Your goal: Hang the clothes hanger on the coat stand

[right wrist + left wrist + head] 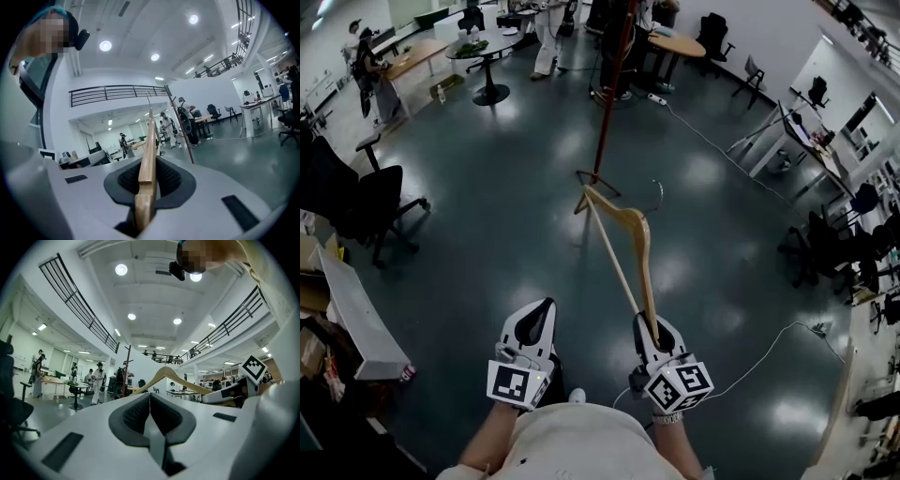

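Note:
A light wooden clothes hanger [623,239] with a metal hook [655,195] juts forward from my right gripper [654,330], which is shut on one end of it. In the right gripper view the hanger [148,173] runs edge-on between the jaws. The dark red coat stand [610,89] rises ahead, its pole past the hanger's far end, and shows as a thin red pole [178,124] to the right of the hanger. My left gripper [534,323] is shut and holds nothing. From the left gripper view [150,416] the hanger [171,378] arches across ahead.
A black office chair [366,206] and boxes stand at the left. A round table [487,47] and people are at the back left. Desks and chairs [797,141] line the right. A white cable [769,352] runs over the dark floor.

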Demonstrator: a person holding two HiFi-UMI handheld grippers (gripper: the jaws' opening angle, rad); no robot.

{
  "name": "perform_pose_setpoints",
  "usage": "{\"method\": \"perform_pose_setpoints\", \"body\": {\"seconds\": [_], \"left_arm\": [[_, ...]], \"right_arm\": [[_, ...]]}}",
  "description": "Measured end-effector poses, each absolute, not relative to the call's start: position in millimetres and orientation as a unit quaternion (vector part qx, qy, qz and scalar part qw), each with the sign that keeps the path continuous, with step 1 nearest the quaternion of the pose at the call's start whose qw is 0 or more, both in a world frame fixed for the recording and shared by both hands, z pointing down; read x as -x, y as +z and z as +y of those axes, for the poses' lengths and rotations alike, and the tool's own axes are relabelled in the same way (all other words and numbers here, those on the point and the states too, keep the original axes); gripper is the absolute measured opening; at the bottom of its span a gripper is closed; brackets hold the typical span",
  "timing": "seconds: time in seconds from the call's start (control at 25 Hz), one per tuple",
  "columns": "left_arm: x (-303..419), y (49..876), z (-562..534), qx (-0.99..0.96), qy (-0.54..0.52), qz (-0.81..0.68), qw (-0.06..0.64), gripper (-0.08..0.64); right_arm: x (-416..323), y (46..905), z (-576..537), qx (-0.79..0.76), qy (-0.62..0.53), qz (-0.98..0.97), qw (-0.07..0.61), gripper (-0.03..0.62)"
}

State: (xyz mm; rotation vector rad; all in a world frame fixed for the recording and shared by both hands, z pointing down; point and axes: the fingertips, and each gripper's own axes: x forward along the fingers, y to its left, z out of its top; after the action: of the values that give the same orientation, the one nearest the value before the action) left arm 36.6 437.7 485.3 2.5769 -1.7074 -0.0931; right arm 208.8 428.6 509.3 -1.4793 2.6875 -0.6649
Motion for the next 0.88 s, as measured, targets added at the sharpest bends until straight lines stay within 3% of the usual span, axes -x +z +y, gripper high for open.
{"method": "perform_pose_setpoints", "body": {"seconds": [0.4,0.88], "left_arm": [[40,459,309,-0.846,-0.072,-0.528,0.018,0.014],[86,456,237,-0.836,-0.074,-0.542,0.025,0.014]], "right_arm": [[-129,485,311,0.498,-0.191,0.846,0.011,0.058],[-94,487,230,0.505,-0.195,0.841,0.012,0.058]]}}
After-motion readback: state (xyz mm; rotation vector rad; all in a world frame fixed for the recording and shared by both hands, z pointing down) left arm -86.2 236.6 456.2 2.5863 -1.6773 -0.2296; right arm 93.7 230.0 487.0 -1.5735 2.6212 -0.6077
